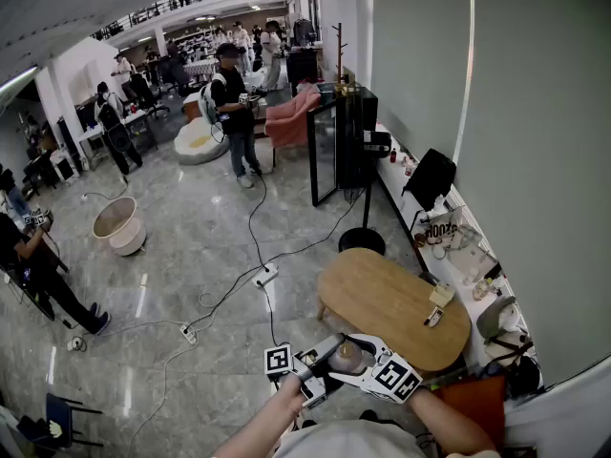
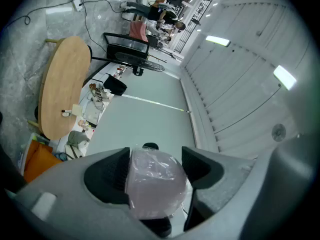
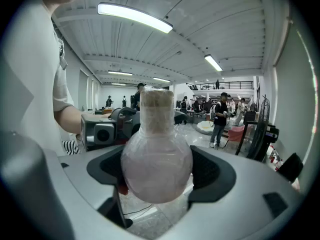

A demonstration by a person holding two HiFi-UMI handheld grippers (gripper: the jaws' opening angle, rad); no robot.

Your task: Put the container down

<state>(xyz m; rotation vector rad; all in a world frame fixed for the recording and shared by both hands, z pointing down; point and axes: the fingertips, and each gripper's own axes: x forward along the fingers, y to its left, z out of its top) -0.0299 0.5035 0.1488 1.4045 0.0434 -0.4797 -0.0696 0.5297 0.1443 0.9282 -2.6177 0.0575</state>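
Probably light and thin-walled, the film-wrapped container (image 1: 346,355) hangs in the air near the wooden surface (image 1: 382,299). Both the left tool (image 2: 155,170) and the right tool (image 3: 156,168) pinch its round belly from opposite sides. It looks slick and crushable, so it wants a gentle hold at the widest part.
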